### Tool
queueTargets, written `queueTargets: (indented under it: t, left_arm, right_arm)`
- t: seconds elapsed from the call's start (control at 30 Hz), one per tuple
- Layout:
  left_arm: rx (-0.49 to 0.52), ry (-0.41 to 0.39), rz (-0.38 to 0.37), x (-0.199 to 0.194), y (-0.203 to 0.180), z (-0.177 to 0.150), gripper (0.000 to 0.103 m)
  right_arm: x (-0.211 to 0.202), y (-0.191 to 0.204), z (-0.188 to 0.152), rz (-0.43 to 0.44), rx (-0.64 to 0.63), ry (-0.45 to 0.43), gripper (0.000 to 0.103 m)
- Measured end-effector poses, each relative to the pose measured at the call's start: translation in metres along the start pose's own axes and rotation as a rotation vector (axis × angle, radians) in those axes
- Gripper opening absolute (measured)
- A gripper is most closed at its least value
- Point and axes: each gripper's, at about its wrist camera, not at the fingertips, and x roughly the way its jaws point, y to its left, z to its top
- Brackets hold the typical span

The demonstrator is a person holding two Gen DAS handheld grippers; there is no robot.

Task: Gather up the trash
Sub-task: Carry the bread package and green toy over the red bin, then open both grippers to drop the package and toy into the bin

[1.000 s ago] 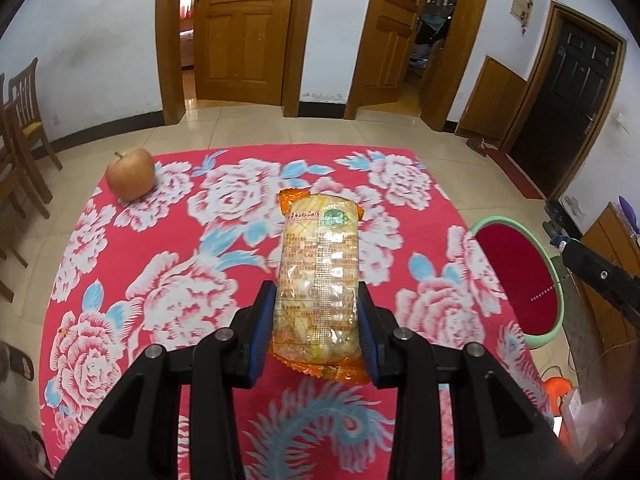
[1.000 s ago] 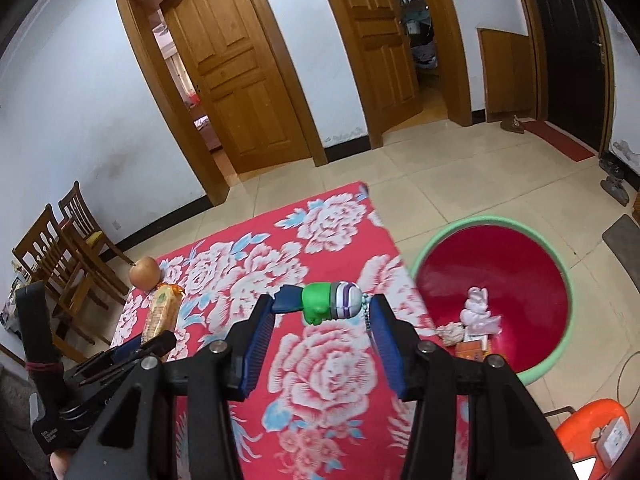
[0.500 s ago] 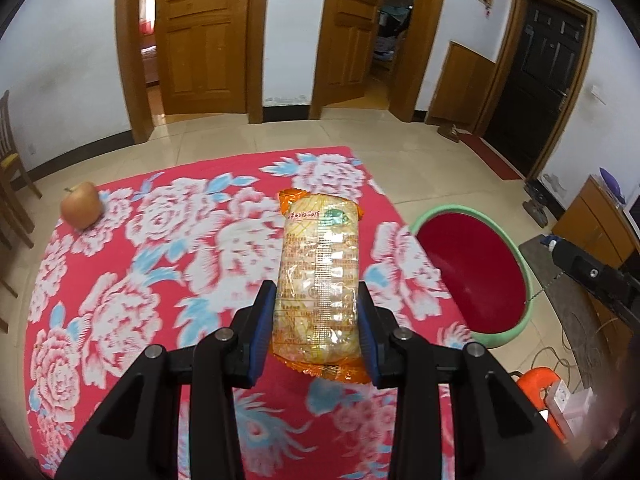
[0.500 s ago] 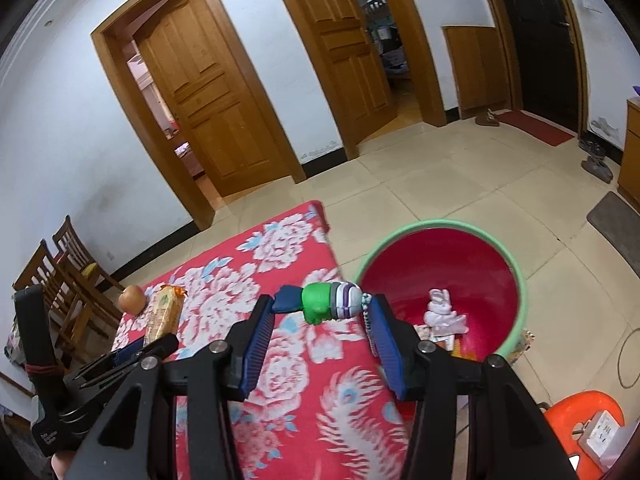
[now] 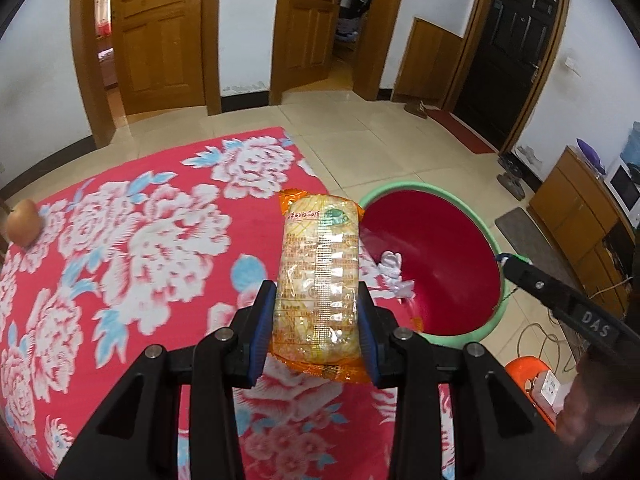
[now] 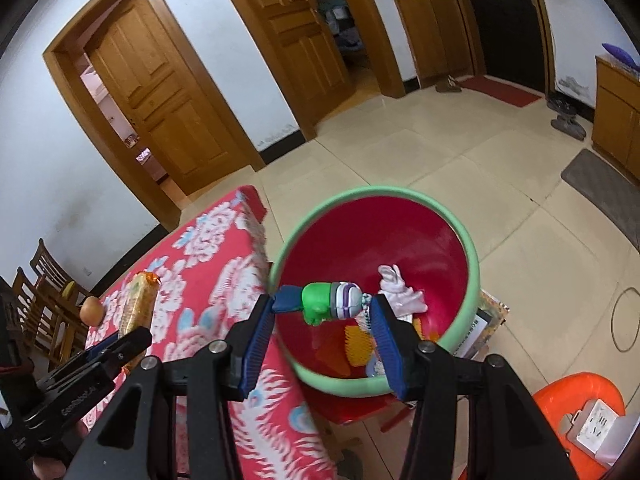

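Note:
My left gripper (image 5: 316,320) is shut on a clear-and-orange snack packet (image 5: 318,276) and holds it above the right edge of the red floral tablecloth (image 5: 140,248), next to the green-rimmed red basin (image 5: 440,264). My right gripper (image 6: 320,312) is shut on a small green, blue and purple toy figure (image 6: 320,304) and holds it over the basin (image 6: 472,256). The basin holds white crumpled paper (image 6: 400,292) and orange scraps (image 6: 356,344). The left gripper with the packet (image 6: 136,308) also shows in the right wrist view.
An apple (image 5: 23,222) lies at the far left of the tablecloth. An orange stool (image 6: 580,412) with a white power strip stands right of the basin. Wooden chairs (image 6: 40,280) stand left of the table. Wooden doors line the far wall; a cabinet (image 5: 580,208) stands at right.
Both grippers have moved right, away from the table's middle toward the basin. The right gripper with the toy is now over the basin; the left holds the packet at the table's edge.

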Motion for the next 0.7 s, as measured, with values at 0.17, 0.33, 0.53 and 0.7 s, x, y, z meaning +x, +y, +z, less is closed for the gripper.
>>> queueTargets:
  t: [0.17,0.33,0.53,0.7]
  left_arm:
    - [0.022,0.019,-0.029,0.015,-0.016,0.004,0.038]
    - [0.041,0.031,-0.046,0.027,-0.029,0.007,0.038]
    - [0.061,0.038,-0.091,0.04,-0.047,0.012,0.038]
    - [0.056,0.04,-0.12,0.051,-0.057,0.017,0.038]
  right_arm:
    - [0.015,-0.013,0.003,-0.009,0.022,0.021,0.054]
    - [0.016,-0.02,0.007,0.001,0.04,0.012,0.057]
    - [0.003,-0.027,0.008,0.006,0.052,-0.009,0.06]
    - [-0.005,-0.032,0.008,-0.019,0.054,-0.017,0.06]
